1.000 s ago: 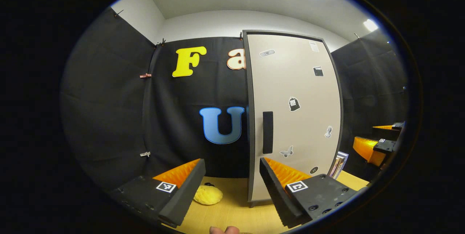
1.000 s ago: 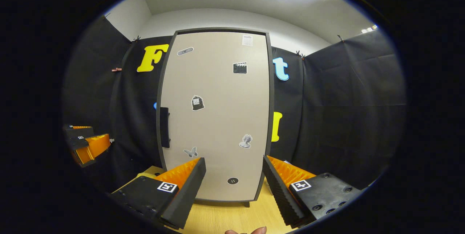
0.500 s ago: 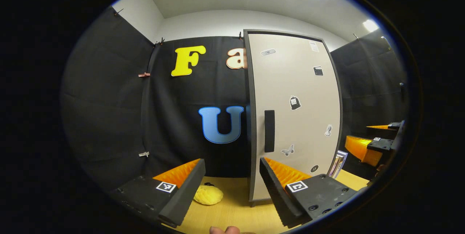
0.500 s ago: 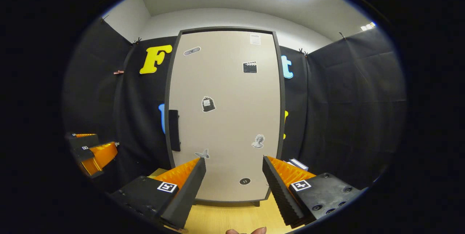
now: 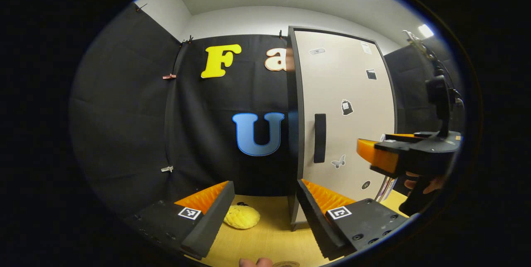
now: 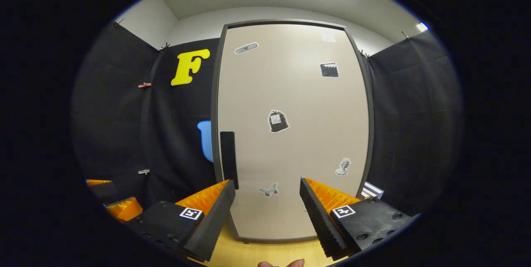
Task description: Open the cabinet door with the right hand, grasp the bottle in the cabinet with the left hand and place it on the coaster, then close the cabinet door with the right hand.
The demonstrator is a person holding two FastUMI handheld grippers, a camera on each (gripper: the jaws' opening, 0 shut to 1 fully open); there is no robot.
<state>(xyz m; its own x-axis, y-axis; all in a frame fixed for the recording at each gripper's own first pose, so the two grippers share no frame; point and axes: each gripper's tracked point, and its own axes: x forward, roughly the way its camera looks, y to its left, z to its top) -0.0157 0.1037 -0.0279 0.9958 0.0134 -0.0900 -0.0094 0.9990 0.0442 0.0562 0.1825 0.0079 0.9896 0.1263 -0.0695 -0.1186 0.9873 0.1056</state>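
I count one cabinet [image 6: 290, 130] with a single closed door [image 5: 346, 113] and one black handle [image 6: 228, 159] on it. The door carries six stickers that I can make out in the right gripper view. I see two grippers, the left gripper [image 5: 265, 213] and the right gripper [image 6: 267, 211], one yellow knitted coaster [image 5: 242, 217] on one wooden table [image 5: 265, 238], and some books [image 5: 385, 188], too hidden to count.

No readable words or numbers appear; the stickers on the cabinet door [image 6: 290, 134] are small pictures, any print on them too small to read.
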